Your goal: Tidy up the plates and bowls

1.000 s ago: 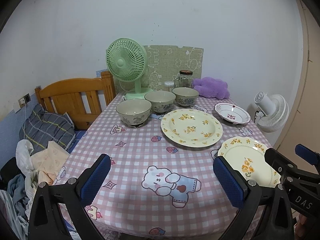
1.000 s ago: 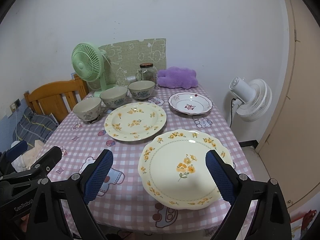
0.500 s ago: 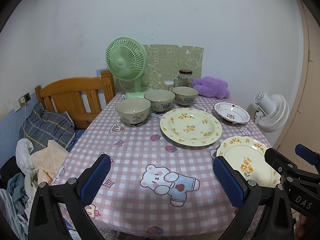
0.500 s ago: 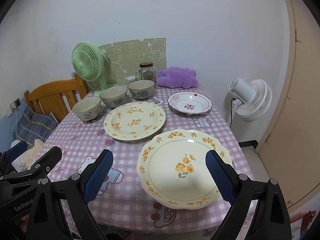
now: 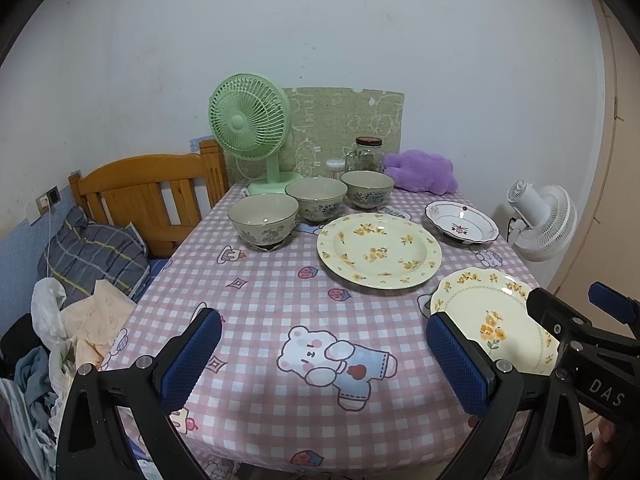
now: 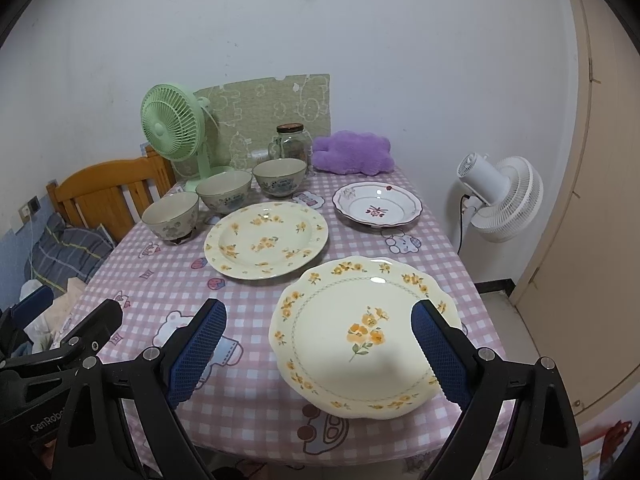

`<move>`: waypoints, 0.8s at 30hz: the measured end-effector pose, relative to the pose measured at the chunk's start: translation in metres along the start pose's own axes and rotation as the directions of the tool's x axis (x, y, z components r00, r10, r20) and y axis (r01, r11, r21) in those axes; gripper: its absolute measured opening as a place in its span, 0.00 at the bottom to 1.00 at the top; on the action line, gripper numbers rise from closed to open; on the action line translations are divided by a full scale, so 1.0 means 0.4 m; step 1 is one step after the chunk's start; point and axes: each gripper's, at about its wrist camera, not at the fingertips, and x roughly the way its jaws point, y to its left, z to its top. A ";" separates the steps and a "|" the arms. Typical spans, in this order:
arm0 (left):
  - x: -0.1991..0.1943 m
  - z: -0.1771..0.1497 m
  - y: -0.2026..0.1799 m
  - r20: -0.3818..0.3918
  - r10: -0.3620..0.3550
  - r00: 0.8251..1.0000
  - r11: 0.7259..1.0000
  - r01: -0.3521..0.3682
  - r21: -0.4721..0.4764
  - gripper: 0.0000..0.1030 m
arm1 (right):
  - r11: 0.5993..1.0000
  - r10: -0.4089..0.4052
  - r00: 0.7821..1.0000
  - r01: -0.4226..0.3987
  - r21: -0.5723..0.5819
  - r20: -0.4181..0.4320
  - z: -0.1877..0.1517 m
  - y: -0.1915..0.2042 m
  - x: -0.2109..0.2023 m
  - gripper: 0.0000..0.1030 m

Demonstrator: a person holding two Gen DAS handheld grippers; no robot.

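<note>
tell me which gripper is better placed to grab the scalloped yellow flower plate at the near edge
Right. The right gripper is open and the scalloped plate lies directly ahead, partly between its fingers. The left gripper, also open, faces bare tablecloth, with that plate off to its right.

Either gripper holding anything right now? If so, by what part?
Nothing held. Left gripper is open over bare tablecloth; right gripper is open above the near scalloped plate, pads clear of its rim.

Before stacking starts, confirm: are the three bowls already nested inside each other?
No, the three bowls stand separately in a row on the table.
</note>
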 end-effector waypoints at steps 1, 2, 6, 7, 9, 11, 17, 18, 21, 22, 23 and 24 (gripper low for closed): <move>0.001 0.001 0.000 0.001 -0.001 1.000 1.000 0.001 0.003 1.00 | 1.000 -0.003 1.000 0.003 0.001 -0.001 0.000 0.002 0.003 0.92; 0.002 0.001 0.002 0.002 -0.002 1.000 1.000 0.002 0.005 1.00 | 1.000 -0.006 1.000 0.006 0.002 -0.003 0.001 0.005 0.005 0.92; 0.013 0.009 0.016 -0.005 -0.009 1.000 1.000 0.009 -0.003 1.00 | 1.000 -0.016 1.000 0.016 -0.002 -0.010 0.006 0.020 0.013 0.92; 0.017 0.011 0.019 -0.007 -0.012 1.000 1.000 0.012 -0.004 1.00 | 1.000 -0.016 1.000 0.016 -0.001 -0.010 0.007 0.019 0.014 0.92; 0.024 0.017 0.025 -0.011 -0.021 1.000 1.000 0.021 -0.002 1.00 | 1.000 -0.022 1.000 0.022 0.001 -0.011 0.008 0.021 0.016 0.92; 0.031 0.026 0.031 -0.015 -0.030 0.999 1.000 0.030 0.005 1.00 | 1.000 -0.029 0.999 0.030 0.009 -0.017 0.014 0.028 0.023 0.92; 0.065 0.059 0.049 -0.040 -0.084 0.996 0.996 0.085 0.029 1.00 | 0.997 -0.058 0.998 0.060 0.044 -0.038 0.029 0.048 0.042 0.92; 0.069 0.066 0.052 -0.044 -0.091 0.995 0.995 0.092 0.032 1.00 | 0.997 -0.064 0.997 0.066 0.049 -0.040 0.032 0.050 0.045 0.92; 0.088 0.079 0.055 -0.068 -0.114 0.991 0.993 0.116 0.026 1.00 | 0.994 -0.085 0.995 0.088 0.064 -0.053 0.042 0.055 0.051 0.92; 0.095 0.082 0.054 -0.079 -0.118 0.990 0.992 0.120 0.026 1.00 | 0.993 -0.093 0.994 0.097 0.067 -0.062 0.047 0.057 0.054 0.92; 0.100 0.082 0.052 -0.087 -0.124 0.989 0.992 0.126 0.026 1.00 | 0.992 -0.101 0.992 0.106 0.070 -0.073 0.051 0.057 0.059 0.92; 0.107 0.085 0.048 -0.095 -0.133 0.986 0.990 0.136 0.029 1.00 | 0.991 -0.107 0.991 0.113 0.071 -0.082 0.054 0.056 0.061 0.92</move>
